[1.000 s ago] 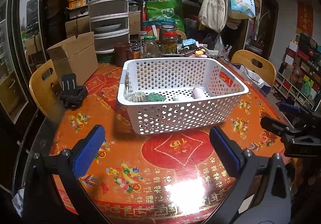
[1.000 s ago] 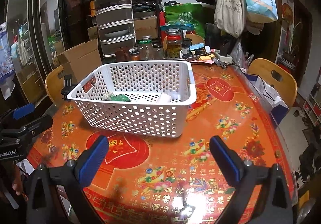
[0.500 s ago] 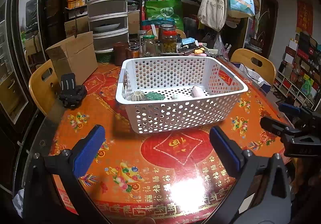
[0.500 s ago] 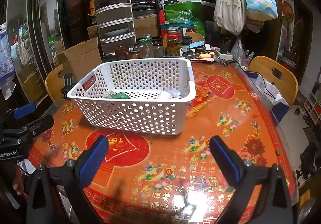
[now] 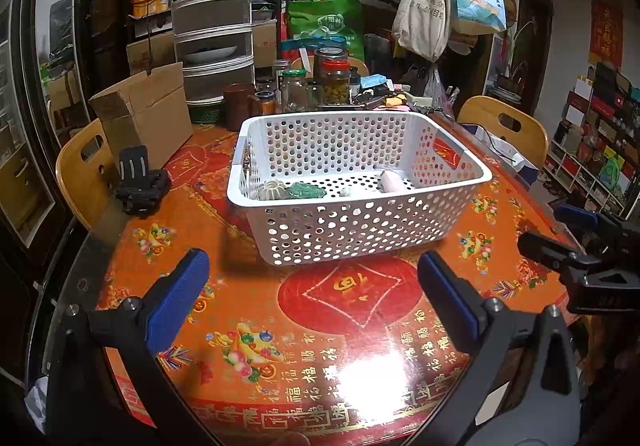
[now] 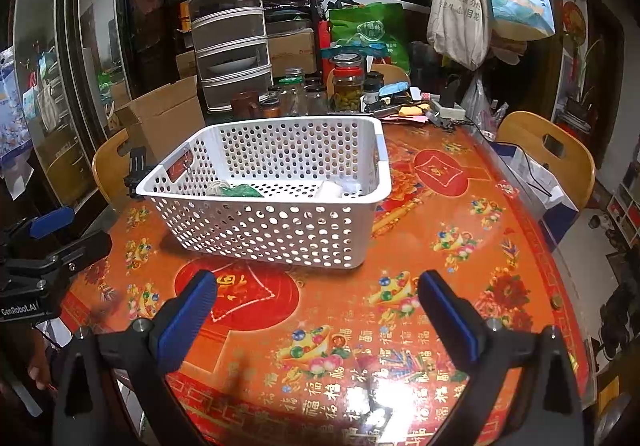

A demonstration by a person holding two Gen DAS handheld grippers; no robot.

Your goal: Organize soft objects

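A white perforated basket (image 5: 360, 230) stands on the red and orange table; it also shows in the right wrist view (image 6: 276, 234). Inside lie a pale ribbed soft object (image 5: 272, 190), a green soft object (image 5: 306, 191), a small whitish one (image 5: 347, 191) and a pink-white one (image 5: 390, 181). The green one (image 6: 240, 191) and a white one (image 6: 332, 188) show in the right wrist view. My left gripper (image 5: 312, 296) is open and empty, in front of the basket. My right gripper (image 6: 316, 316) is open and empty, nearer the basket's right side.
A black gripper stand (image 5: 140, 186) sits left of the basket. A cardboard box (image 5: 148, 118), jars (image 5: 334, 82) and a drawer tower (image 5: 212, 30) crowd the table's far side. Wooden chairs (image 5: 504, 126) stand around. The other gripper (image 5: 580, 258) shows at the right edge.
Both grippers have drifted slightly; the basket sits a touch higher in the right wrist view. Both stay open and empty.
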